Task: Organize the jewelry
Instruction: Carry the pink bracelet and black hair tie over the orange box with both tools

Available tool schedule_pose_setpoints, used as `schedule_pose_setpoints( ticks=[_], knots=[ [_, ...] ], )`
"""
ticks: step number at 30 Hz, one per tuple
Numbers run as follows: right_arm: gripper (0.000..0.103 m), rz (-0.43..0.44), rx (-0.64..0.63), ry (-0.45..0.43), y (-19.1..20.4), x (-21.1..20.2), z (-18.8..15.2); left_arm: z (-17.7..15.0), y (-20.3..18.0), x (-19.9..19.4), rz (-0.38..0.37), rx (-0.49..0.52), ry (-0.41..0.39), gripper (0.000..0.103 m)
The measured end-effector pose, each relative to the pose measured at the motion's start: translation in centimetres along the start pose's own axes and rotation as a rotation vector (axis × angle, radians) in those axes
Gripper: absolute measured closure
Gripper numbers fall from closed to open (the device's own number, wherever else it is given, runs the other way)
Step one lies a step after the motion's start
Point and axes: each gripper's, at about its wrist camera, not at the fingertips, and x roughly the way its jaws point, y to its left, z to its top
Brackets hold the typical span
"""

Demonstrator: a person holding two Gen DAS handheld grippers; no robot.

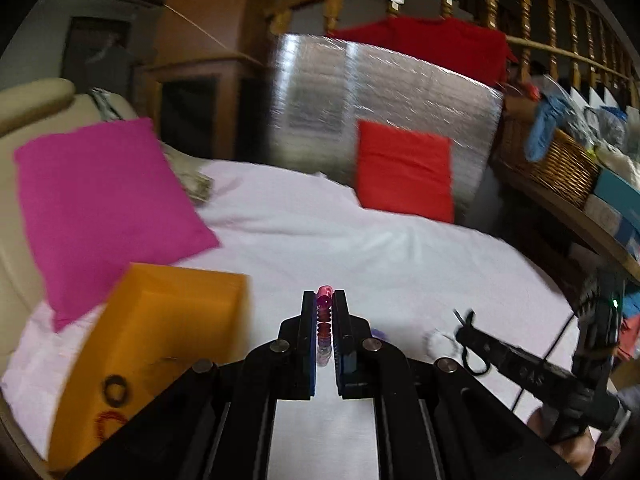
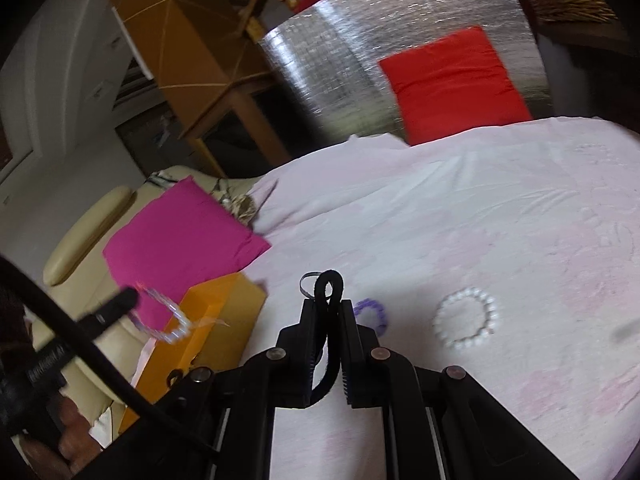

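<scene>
My left gripper (image 1: pixel 324 300) is shut on a pink and clear beaded bracelet (image 1: pixel 323 322), held above the white bed sheet (image 1: pixel 380 248) just right of the orange box (image 1: pixel 152 344). In the right wrist view the left gripper (image 2: pixel 132 298) shows at the left with the bracelet (image 2: pixel 168 320) hanging over the orange box (image 2: pixel 216 320). My right gripper (image 2: pixel 329 304) is shut on a black band (image 2: pixel 329 284). A purple bracelet (image 2: pixel 372 314) and a white pearl bracelet (image 2: pixel 466 322) lie on the sheet (image 2: pixel 480 208) beside it. The right gripper (image 1: pixel 464 322) shows at the lower right of the left wrist view.
A magenta cushion (image 1: pixel 108 208) lies left of the box. A red cushion (image 1: pixel 404 170) leans on a silver foil panel (image 1: pixel 384 92) at the back. A wicker basket (image 1: pixel 556 164) of clutter sits on a shelf at the right. A cream armchair (image 2: pixel 80 248) stands left of the bed.
</scene>
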Motion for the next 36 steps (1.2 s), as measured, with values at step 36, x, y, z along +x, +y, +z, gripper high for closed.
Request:
schedule_pose_setpoints(
  ticks=[36],
  knots=[
    [0.091, 0.172, -0.205, 0.201, 17.5, 14.0, -3.9, -1.2, 18.6, 9.1, 0.104, -0.258, 0.17, 0.096]
  ],
)
